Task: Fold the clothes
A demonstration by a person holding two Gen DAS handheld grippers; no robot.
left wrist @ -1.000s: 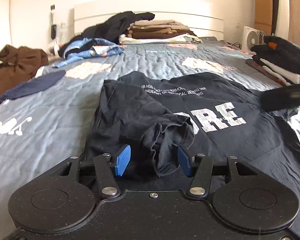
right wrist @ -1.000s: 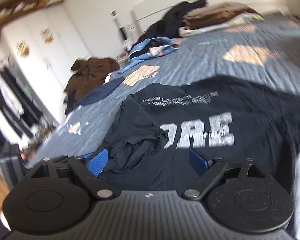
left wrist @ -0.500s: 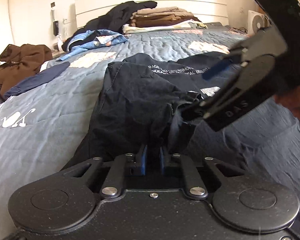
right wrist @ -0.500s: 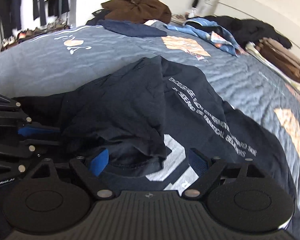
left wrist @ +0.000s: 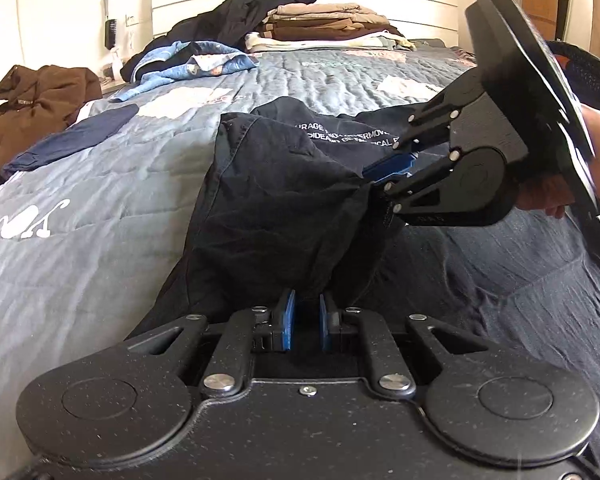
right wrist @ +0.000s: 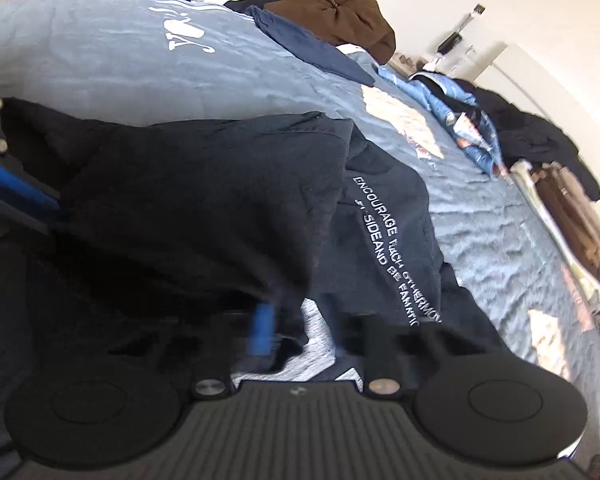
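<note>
We have the left gripper [left wrist: 305, 320] clamped on a bunched fold of the black T-shirt [left wrist: 276, 200], its blue pads [left wrist: 288, 322] nearly together with cloth pinched between them. The right gripper [left wrist: 374, 184] comes in from the right, rolled onto its side, and its jaws are closing; in the left wrist view its blue pads already press on the sleeve edge, while its own view is too blurred there to tell. A hand [left wrist: 556, 188] grips that tool from behind its plate. Both grippers tilt down toward the bed [left wrist: 80, 216]. The T-shirt lies on the grey-blue bedspread with white lettering [right wrist: 396, 256] showing, its near part lifted and folded over. A brown hoodie [right wrist: 336, 8] and a folded stack of clothes [left wrist: 324, 26] lie farther off.
</note>
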